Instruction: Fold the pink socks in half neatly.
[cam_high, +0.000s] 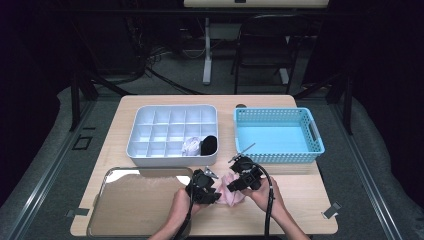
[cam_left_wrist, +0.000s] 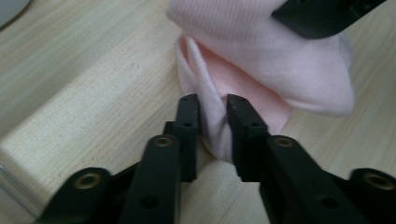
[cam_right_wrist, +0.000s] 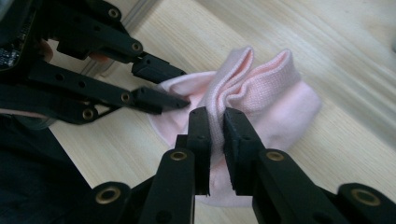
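A pink sock (cam_high: 231, 196) lies bunched on the wooden table near its front edge, between the two grippers. My left gripper (cam_left_wrist: 214, 105) has a thin fold of the pink sock (cam_left_wrist: 280, 60) between its jaws, which stand a little apart and slack around it. Its tips also appear in the right gripper view, as the left gripper (cam_right_wrist: 175, 86) at the sock's edge. My right gripper (cam_right_wrist: 217, 116) is shut on a raised fold of the pink sock (cam_right_wrist: 275, 93). In the high view the left gripper (cam_high: 216, 196) and right gripper (cam_high: 232, 187) meet over the sock.
A white divided tray (cam_high: 150, 150) stands behind, with a black rolled item (cam_high: 209, 145) and a pale one (cam_high: 191, 146) in its front compartments. A blue basket (cam_high: 277, 156) sits to its right. A shiny metal tray (cam_high: 135, 205) lies at the front left.
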